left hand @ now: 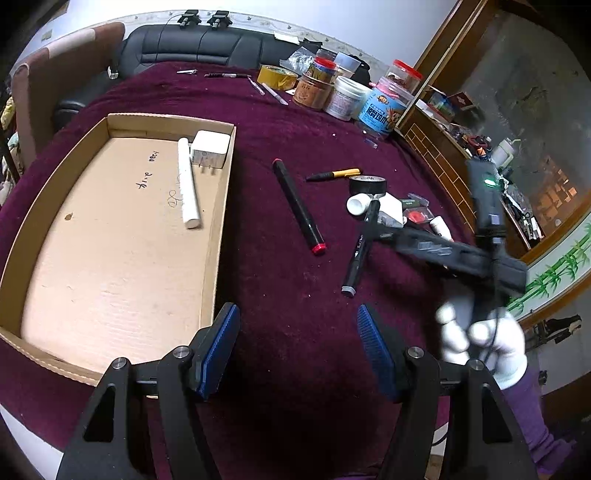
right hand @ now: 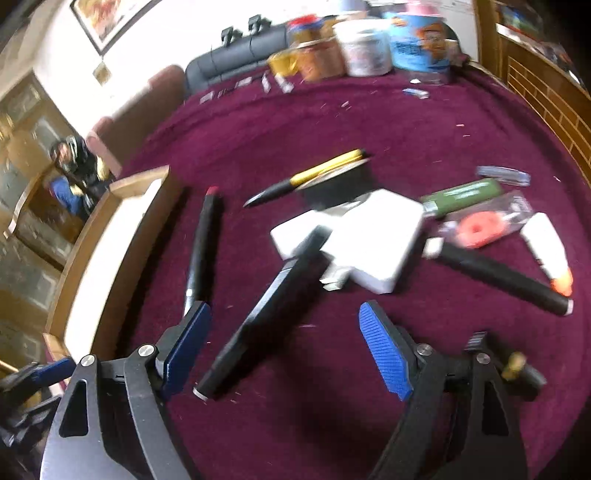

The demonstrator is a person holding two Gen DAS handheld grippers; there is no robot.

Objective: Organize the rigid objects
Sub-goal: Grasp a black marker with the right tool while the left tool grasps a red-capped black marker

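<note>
Black marker (right hand: 258, 317) lying on the bench (right hand: 406, 140) between the parted, empty pads of the right tool (right hand: 284, 325).

A dark red cloth (left hand: 295, 122) covers the worktop. At the far edge stand jars & tubs close together: a blue tub w/ a cartoon label (left hand: 384, 110), a white tub (left hand: 347, 98), a brown jar (left hand: 314, 92), and a clear jar w/ a red lid (left hand: 404, 75). A black sofa (left hand: 199, 46) sits behind. A framed pic (right hand: 107, 18) hangs on the wall.
</note>
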